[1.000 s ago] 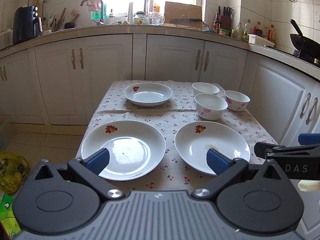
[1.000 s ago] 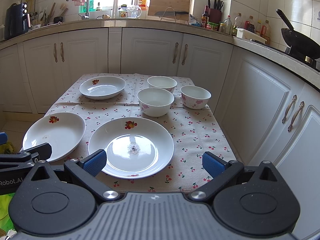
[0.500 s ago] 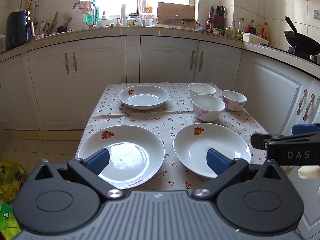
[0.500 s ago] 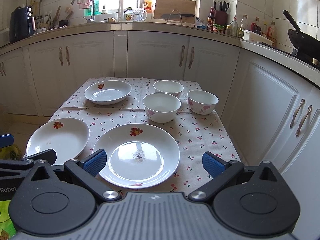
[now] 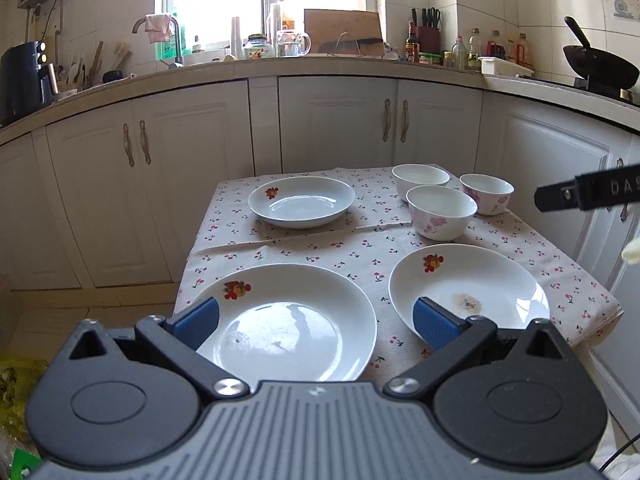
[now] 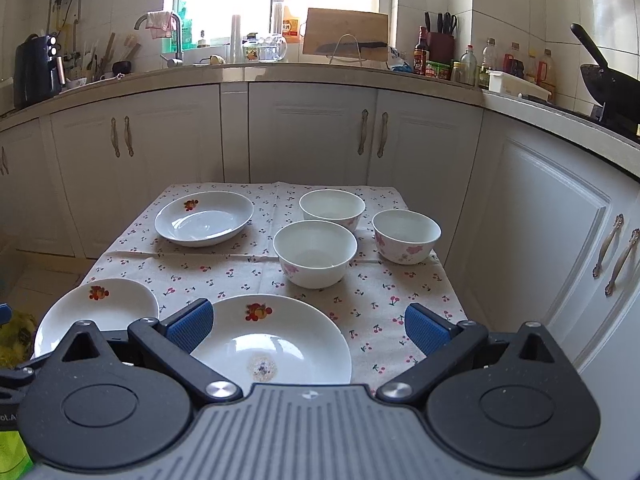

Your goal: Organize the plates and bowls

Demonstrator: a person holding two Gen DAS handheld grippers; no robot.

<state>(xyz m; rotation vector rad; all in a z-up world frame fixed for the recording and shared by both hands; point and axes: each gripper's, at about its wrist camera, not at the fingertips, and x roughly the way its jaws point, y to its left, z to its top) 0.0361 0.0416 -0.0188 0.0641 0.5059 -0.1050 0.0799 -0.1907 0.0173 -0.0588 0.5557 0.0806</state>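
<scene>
A: Stock on the cherry-print tablecloth (image 6: 372, 300): three shallow white glazed plates with a fruit decal, three white ceramic bowls with pink flowers. Handling?

B: Likely stiff, slick, breakable. Each is best taken at the rim, one pad inside, one under the lip.

A: Positions?

B: The near-left plate (image 5: 286, 326) is lying just ahead of the left gripper (image 5: 316, 318), whose jaws are standing wide apart, holding nothing. The stained near-right plate (image 6: 272, 340) is sitting in front of the right gripper (image 6: 308, 326), likewise spread and empty. The far plate (image 6: 204, 218) and the bowl cluster (image 6: 316, 252) are sitting well beyond both.
</scene>
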